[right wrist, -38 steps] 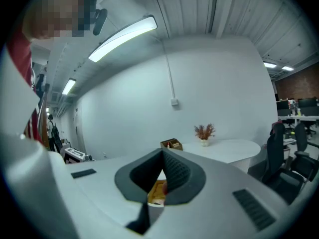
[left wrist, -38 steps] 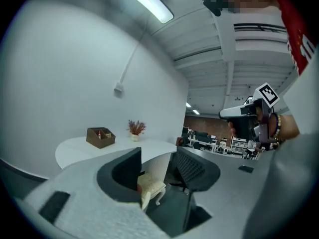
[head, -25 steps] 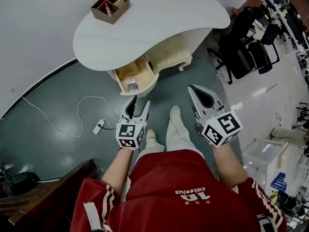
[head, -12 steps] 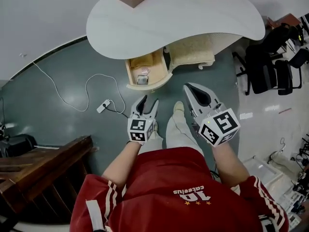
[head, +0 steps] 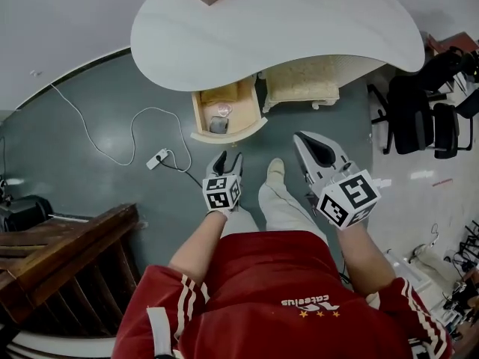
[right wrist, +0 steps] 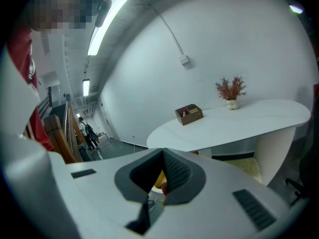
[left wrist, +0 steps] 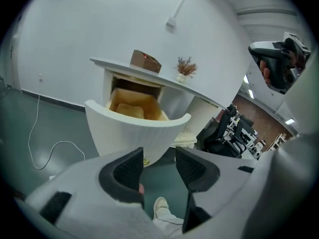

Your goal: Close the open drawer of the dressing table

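The grey-green floor [head: 97, 193] fills most of the head view, and the big white desk [head: 299, 28] stands on it at the top. The drawer [head: 228, 135] sticks out from under the desk top, open. The person stands in front of it, near but not touching. The right tool [head: 307, 140] hangs to the right of the drawer, with its jaws closed together and nothing held. The left tool [head: 228, 158] looks smaller and sits just below the drawer's round white front. Its jaws stand wide and have just been closing a little. They hold nothing, and only floor and a shoe [left wrist: 160, 206] show between them. I think this is the reaching step, and the drawer is not pushed yet. Next, the left tool needs to touch that round front and push it straight in under the desk top. The red shirt [head: 269, 275] has small upside-down writing that I cannot read well. The cube [head: 222, 191] on each tool has black and white squares, no words.
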### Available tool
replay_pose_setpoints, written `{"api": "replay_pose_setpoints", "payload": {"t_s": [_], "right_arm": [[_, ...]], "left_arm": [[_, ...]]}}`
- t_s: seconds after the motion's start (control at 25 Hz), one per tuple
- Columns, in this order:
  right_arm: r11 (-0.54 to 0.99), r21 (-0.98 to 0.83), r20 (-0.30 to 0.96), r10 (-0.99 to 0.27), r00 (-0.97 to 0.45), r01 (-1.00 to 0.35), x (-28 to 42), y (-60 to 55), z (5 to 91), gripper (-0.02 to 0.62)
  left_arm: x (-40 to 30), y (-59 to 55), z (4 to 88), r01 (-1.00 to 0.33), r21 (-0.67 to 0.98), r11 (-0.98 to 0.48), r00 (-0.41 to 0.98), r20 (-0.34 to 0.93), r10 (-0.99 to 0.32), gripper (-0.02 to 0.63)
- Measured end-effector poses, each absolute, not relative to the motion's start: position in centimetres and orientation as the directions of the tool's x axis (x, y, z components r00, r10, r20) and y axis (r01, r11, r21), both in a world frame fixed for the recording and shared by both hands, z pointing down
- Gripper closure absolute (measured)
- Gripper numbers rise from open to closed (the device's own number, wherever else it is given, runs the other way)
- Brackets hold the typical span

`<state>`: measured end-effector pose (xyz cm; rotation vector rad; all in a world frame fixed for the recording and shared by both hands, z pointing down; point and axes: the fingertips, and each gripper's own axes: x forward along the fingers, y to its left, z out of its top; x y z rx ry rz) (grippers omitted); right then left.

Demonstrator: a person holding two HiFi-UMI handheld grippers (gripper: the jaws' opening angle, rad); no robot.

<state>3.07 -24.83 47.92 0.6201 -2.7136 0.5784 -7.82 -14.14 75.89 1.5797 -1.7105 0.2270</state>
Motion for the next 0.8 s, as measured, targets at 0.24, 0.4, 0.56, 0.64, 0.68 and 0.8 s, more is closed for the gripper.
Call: {"api": "replay_pose_setpoints", "payload": {"t_s": [0.24, 0.4, 0.56, 0.64, 0.68, 0.8], "right_arm": [[0.824, -0.303, 0.391, -0.35, -0.851, -0.478, 3.9, -25.1, 49.4, 0.591], [0.827, -0.284, 0.411, -0.352, -0.841, -0.485, 4.2, -24.7, 50.6, 0.592], [0.831, -0.292, 0.426, -0.33, -0.842, -0.473, 3.9, -24.5, 52.4, 0.591], [0.831, -0.299, 0.426, -0.324, -0.845, -0.47, 3.6, -24.5, 53.0, 0.592], [0.83, -0.304, 0.426, -0.321, -0.846, -0.468, 3.4, -24.6, 53.2, 0.592], [0.825, -0.317, 0.426, -0.317, -0.848, -0.467, 3.2, -24.5, 53.8, 0.592]], "left_arm": [[-8.4, -14.7, 80.6, -0.887, 0.365, 0.281, 0.051, 0.684, -0.728, 0.402], [-8.5, -15.1, 82.5, -0.899, 0.335, 0.282, 0.047, 0.714, -0.698, 0.402], [-8.6, -15.8, 83.4, -0.896, 0.326, 0.301, 0.035, 0.728, -0.684, 0.402], [-8.6, -16.1, 83.7, -0.889, 0.332, 0.317, 0.032, 0.734, -0.679, 0.402], [-8.6, -16.2, 84.0, -0.884, 0.336, 0.325, 0.032, 0.737, -0.675, 0.402], [-8.6, -16.4, 84.8, -0.876, 0.33, 0.35, 0.025, 0.757, -0.652, 0.42]]}}
